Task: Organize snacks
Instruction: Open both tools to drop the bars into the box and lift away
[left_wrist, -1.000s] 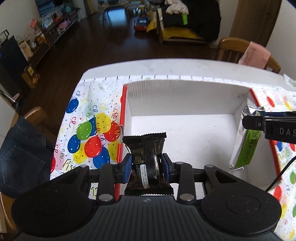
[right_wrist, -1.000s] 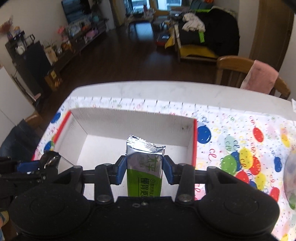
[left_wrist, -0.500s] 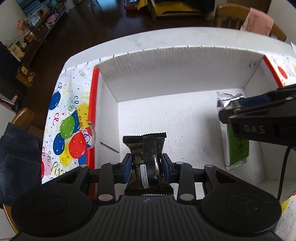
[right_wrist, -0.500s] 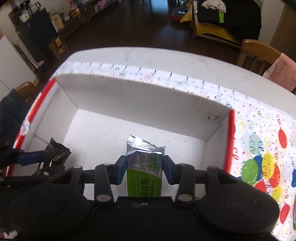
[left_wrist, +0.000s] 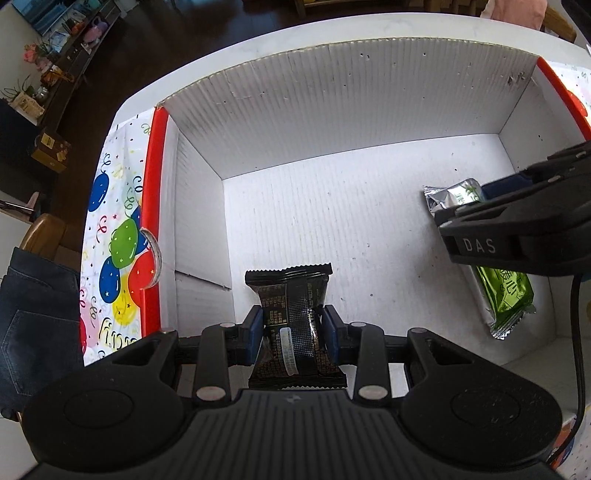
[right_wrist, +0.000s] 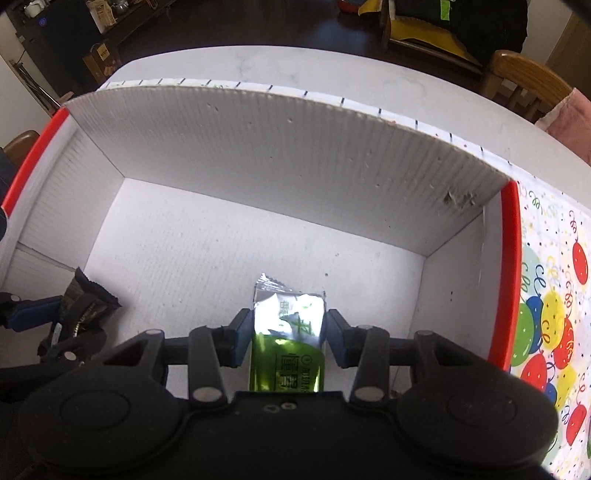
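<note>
left gripper (left_wrist: 291, 334): black snack packet (left_wrist: 293, 325) clamped, protruding toward 12 | right gripper (right_wrist: 288, 338): jaws just widened, green snack packet (right_wrist: 288, 347) between pads | white box (left_wrist: 332, 110): both inside

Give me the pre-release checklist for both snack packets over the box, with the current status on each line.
1. Left gripper clamped on the black packet: ok, both pads press its sides.
2. Black packet inside the white box, near its left wall: ok.
3. Black packet resting on the box floor: cannot tell.
4. Green packet inside the box, towards its right wall: ok.
5. Right gripper firmly on the green packet: cannot tell; the pads flank it, but whether they press is unclear.
6. Box floor between the two packets free of other items: ok.
</note>
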